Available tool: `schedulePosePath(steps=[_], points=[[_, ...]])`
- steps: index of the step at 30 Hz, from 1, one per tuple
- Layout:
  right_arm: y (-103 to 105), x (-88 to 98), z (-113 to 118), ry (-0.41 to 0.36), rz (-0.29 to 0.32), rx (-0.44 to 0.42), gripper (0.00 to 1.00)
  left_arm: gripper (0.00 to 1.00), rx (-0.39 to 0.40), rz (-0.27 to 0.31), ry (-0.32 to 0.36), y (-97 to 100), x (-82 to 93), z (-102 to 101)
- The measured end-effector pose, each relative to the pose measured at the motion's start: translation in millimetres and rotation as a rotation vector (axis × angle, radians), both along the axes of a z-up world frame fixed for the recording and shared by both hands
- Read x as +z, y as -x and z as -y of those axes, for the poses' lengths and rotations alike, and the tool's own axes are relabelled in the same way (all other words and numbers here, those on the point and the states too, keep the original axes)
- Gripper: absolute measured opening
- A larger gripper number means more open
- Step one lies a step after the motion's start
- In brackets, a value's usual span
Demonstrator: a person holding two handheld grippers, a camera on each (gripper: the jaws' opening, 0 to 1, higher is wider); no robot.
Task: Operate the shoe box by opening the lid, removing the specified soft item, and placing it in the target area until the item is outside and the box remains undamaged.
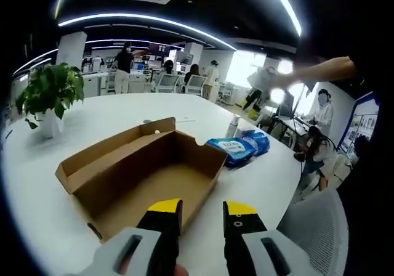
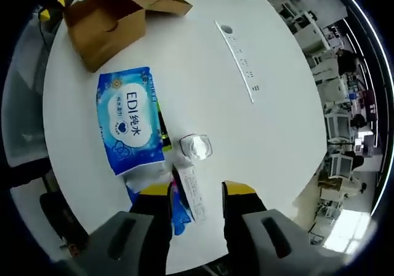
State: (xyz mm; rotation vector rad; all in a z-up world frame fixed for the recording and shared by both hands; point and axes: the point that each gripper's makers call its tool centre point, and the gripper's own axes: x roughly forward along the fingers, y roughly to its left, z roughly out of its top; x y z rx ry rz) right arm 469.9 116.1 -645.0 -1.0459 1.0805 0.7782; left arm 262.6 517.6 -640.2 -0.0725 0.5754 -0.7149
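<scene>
Open brown cardboard shoe box (image 1: 144, 177) sits on the smooth white round bench (image 2: 203, 73), glossy blue wipes pack (image 2: 130, 121) beside it; both grippers' jaws apart, empty.

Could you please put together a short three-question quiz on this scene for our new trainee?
1. True or false: the brown cardboard shoe box on the round white table is open.
2. In the right gripper view, the blue-and-white soft wipes pack lies: A) inside the box, B) on the table outside the box, C) on a chair?
3. Fill in: near the table's far edge stands a green ____ in a white pot.

Key: 1 true; 2 B; 3 plant.
</scene>
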Motion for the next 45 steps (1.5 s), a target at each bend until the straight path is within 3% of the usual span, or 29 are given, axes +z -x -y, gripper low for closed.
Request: schedulePosePath(steps=[9, 16, 18, 24, 29, 36, 42, 45], points=[[21.5, 5.5, 20.6, -0.141, 0.013, -0.198, 0.26, 0.26, -0.020, 0.007, -0.009, -3.6, 4.3, 1.6], [44.9, 7.2, 42.4, -0.239, 0.017, -0.327, 0.27, 0.26, 0.006, 0.009, -0.005, -6.0, 6.4, -5.1], [50.9, 9.5, 46.2, -0.305, 0.030, -0.397, 0.27, 0.26, 0.018, 0.009, -0.006, -6.0, 6.8, -8.3], [64.4, 12.7, 55.9, -0.360, 0.053, -0.458, 0.27, 0.26, 0.075, -0.004, -0.014, -5.5, 0.7, -25.1], [70.5, 15.3, 56.1, -0.455, 0.083, -0.531, 0.26, 0.26, 0.119, -0.007, -0.027, -6.4, -1.0, -40.6], [85.6, 18.8, 43.1, -0.513, 0.114, -0.513, 0.26, 0.26, 0.226, -0.006, -0.016, -12.4, 0.1, -64.8], [106.6, 16.8, 23.0, -0.542, 0.118, -0.488, 0.26, 0.26, 0.314, -0.022, 0.042, -15.2, -1.1, -80.6], [116.1, 14.8, 11.6, -0.569, 0.112, -0.480, 0.26, 0.27, 0.354, -0.023, -0.007, -14.5, -9.0, -91.3]])
